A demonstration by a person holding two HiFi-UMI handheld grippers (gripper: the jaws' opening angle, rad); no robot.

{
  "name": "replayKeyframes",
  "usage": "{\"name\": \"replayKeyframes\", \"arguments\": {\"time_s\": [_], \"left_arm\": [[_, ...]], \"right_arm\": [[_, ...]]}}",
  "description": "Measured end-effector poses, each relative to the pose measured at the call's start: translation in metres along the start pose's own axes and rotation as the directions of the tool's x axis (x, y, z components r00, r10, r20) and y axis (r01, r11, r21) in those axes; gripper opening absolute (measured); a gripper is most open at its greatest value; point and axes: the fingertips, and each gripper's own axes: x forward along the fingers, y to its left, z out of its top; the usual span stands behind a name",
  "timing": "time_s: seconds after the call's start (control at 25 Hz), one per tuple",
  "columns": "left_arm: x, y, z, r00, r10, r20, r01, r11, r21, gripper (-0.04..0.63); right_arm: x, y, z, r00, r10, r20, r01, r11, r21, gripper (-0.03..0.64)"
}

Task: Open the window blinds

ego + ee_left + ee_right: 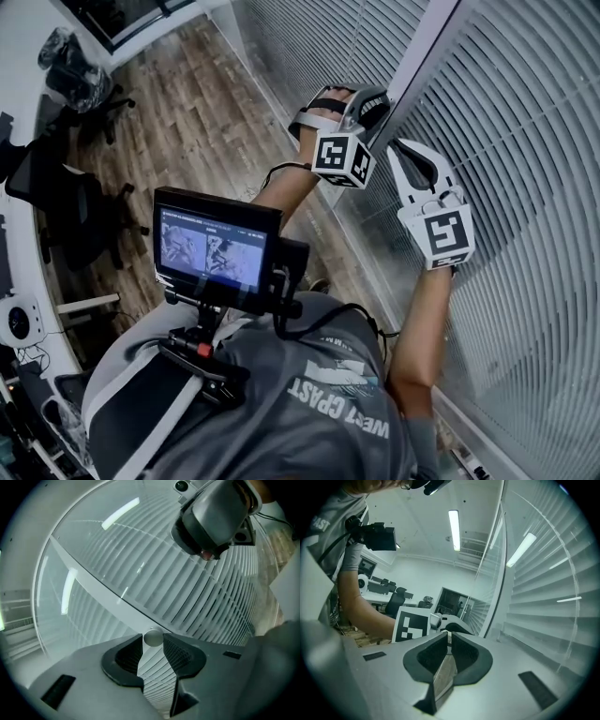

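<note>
White horizontal blinds (pixel 525 112) hang behind glass on the right, split by a pale upright frame post (pixel 422 47). My left gripper (pixel 375 105) points level at that post. In the left gripper view its jaws (pixel 153 642) close on a small pale round knob (pixel 152 637) at their tips, with the slats (pixel 154 573) behind. My right gripper (pixel 403 150) sits just right of it, also against the post. In the right gripper view my right gripper (pixel 449 637) has its jaws together, with only a thin pale slit between them. The blinds (pixel 548 597) run along its right.
A small monitor (pixel 216 246) on the person's chest rig fills the middle of the head view. Black office chairs (pixel 66 197) and a white desk edge (pixel 19 112) stand to the left on the wooden floor (pixel 187 103). The window sill (pixel 469 422) runs low along the right.
</note>
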Motion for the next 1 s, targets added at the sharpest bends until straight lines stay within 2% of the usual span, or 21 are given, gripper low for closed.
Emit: {"name": "replayKeyframes", "arguments": {"time_s": [0.12, 0.2, 0.24, 0.28, 0.32, 0.36, 0.4, 0.48, 0.52, 0.56, 0.6, 0.64, 0.68, 0.72, 0.76, 0.8, 0.84, 0.88, 0.92, 0.96, 1.0], "left_arm": [[-0.002, -0.001, 0.000, 1.000, -0.006, 0.010, 0.006, 1.000, -0.030, 0.129], [-0.002, -0.001, -0.001, 0.998, -0.041, 0.041, 0.048, 0.980, -0.194, 0.127], [-0.002, -0.001, -0.002, 0.995, -0.067, 0.079, 0.090, 0.935, -0.342, 0.127], [-0.002, -0.001, -0.003, 0.987, -0.086, 0.135, 0.144, 0.846, -0.513, 0.127], [-0.003, 0.001, -0.004, 0.976, -0.091, 0.200, 0.204, 0.709, -0.675, 0.126], [-0.003, 0.003, -0.004, 0.962, -0.077, 0.262, 0.261, 0.539, -0.801, 0.126], [-0.004, 0.004, -0.005, 0.949, -0.052, 0.311, 0.308, 0.360, -0.880, 0.126], [-0.004, 0.006, -0.007, 0.925, 0.014, 0.381, 0.380, 0.025, -0.925, 0.126], [-0.003, 0.006, -0.008, 0.912, 0.050, 0.407, 0.410, -0.122, -0.904, 0.126], [-0.002, 0.006, -0.009, 0.900, 0.082, 0.427, 0.434, -0.239, -0.869, 0.126], [-0.001, 0.006, -0.008, 0.892, 0.104, 0.440, 0.449, -0.313, -0.837, 0.126], [0.000, 0.006, -0.008, 0.889, 0.111, 0.444, 0.454, -0.336, -0.825, 0.126], [0.000, 0.006, -0.008, 0.893, 0.099, 0.440, 0.448, -0.302, -0.841, 0.127], [-0.001, 0.005, -0.008, 0.905, 0.066, 0.421, 0.425, -0.201, -0.882, 0.127], [-0.003, 0.005, -0.009, 0.925, 0.022, 0.380, 0.380, -0.021, -0.925, 0.143], [-0.005, 0.005, -0.010, 0.948, -0.018, 0.317, 0.313, 0.226, -0.923, 0.173], [-0.008, 0.005, -0.010, 0.969, -0.040, 0.242, 0.231, 0.486, -0.843, 0.184], [-0.011, 0.006, -0.009, 0.984, -0.041, 0.173, 0.153, 0.696, -0.702, 0.184], [-0.011, 0.005, -0.008, 0.992, -0.031, 0.123, 0.095, 0.827, -0.554, 0.187], [-0.011, 0.004, -0.004, 0.995, -0.021, 0.095, 0.061, 0.897, -0.438, 0.186], [-0.009, 0.003, 0.000, 0.997, -0.017, 0.082, 0.045, 0.933, -0.356, 0.184]], "right_arm": [[-0.002, 0.001, -0.002, 1.000, 0.000, -0.011, 0.000, 1.000, -0.004, 0.005], [-0.003, 0.000, -0.003, 1.000, -0.004, -0.012, 0.004, 1.000, -0.001, 0.005], [-0.003, -0.001, -0.004, 1.000, -0.004, -0.012, 0.004, 1.000, 0.001, 0.005], [-0.003, 0.000, -0.004, 1.000, -0.003, -0.012, 0.003, 1.000, 0.002, 0.005], [-0.002, 0.000, -0.004, 1.000, -0.002, -0.012, 0.002, 1.000, 0.002, 0.005], [-0.001, 0.000, -0.004, 1.000, -0.002, -0.010, 0.002, 1.000, 0.005, 0.005], [-0.001, 0.001, -0.004, 1.000, -0.002, -0.007, 0.002, 1.000, 0.008, 0.005], [0.000, 0.000, -0.004, 1.000, -0.001, -0.006, 0.001, 1.000, 0.010, 0.005], [0.001, 0.000, -0.004, 1.000, -0.001, -0.006, 0.001, 1.000, 0.009, 0.005], [0.001, 0.000, -0.004, 1.000, -0.002, -0.005, 0.002, 1.000, 0.009, 0.005], [0.002, -0.001, -0.004, 1.000, -0.003, -0.003, 0.003, 1.000, 0.010, 0.005], [0.002, -0.001, -0.004, 1.000, -0.003, -0.003, 0.003, 1.000, 0.010, 0.005], [0.002, -0.002, -0.005, 1.000, -0.003, -0.003, 0.003, 1.000, 0.010, 0.005], [0.002, -0.002, -0.005, 1.000, -0.002, -0.003, 0.002, 1.000, 0.008, 0.005], [0.002, -0.001, -0.005, 1.000, -0.001, -0.002, 0.001, 1.000, 0.007, 0.005], [0.002, -0.001, -0.005, 1.000, 0.000, -0.001, 0.000, 1.000, 0.008, 0.005], [0.002, -0.001, -0.005, 1.000, 0.001, 0.000, -0.001, 1.000, 0.010, 0.005], [0.002, -0.001, -0.005, 1.000, 0.001, 0.001, -0.001, 1.000, 0.013, 0.005], [0.002, -0.001, -0.006, 1.000, -0.001, 0.002, 0.001, 1.000, 0.016, 0.005], [0.002, -0.001, -0.006, 1.000, -0.002, 0.004, 0.002, 1.000, 0.019, 0.005], [0.002, -0.001, -0.006, 1.000, -0.004, 0.005, 0.004, 1.000, 0.022, 0.005]]}}
